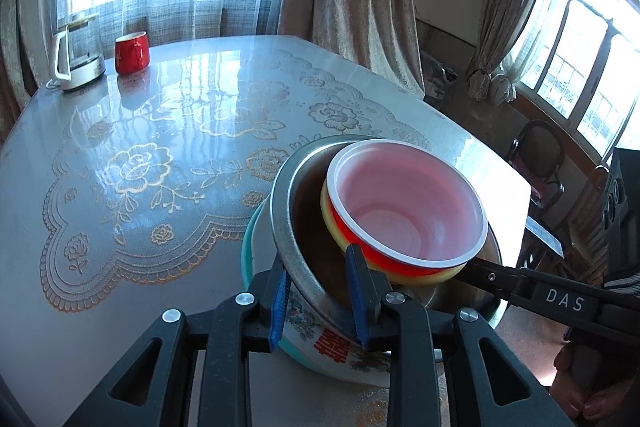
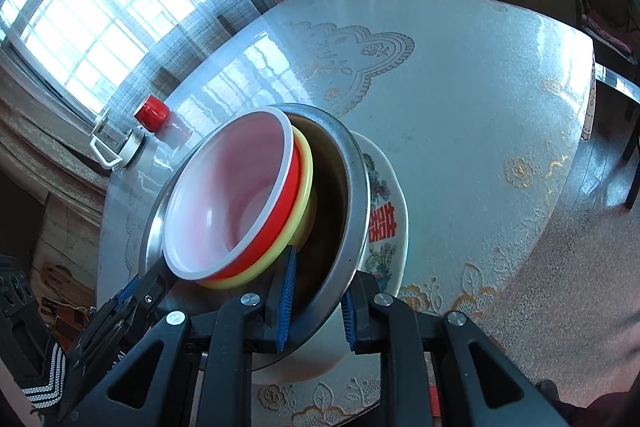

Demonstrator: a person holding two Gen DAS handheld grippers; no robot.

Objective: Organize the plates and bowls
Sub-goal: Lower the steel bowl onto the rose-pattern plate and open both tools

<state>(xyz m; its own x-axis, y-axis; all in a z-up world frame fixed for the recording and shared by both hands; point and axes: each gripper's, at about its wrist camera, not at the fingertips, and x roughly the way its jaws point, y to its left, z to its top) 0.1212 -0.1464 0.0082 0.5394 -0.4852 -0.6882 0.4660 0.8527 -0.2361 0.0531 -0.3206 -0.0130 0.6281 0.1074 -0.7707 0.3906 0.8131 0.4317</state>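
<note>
Hiding plate (image 1: 352, 355): steel bowl (image 1: 298, 259)

The top bowl (image 1: 404, 211) is red outside and pinkish white inside. The bowl under it (image 2: 302, 179) is yellow. The big bowl (image 1: 292, 243) is silver. The plate (image 2: 386, 203) has flowers and red letters.

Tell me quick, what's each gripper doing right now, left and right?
Left gripper: closed on the rim of the steel bowl.
Right gripper: closed on the steel bowl's rim on the opposite side.
</note>
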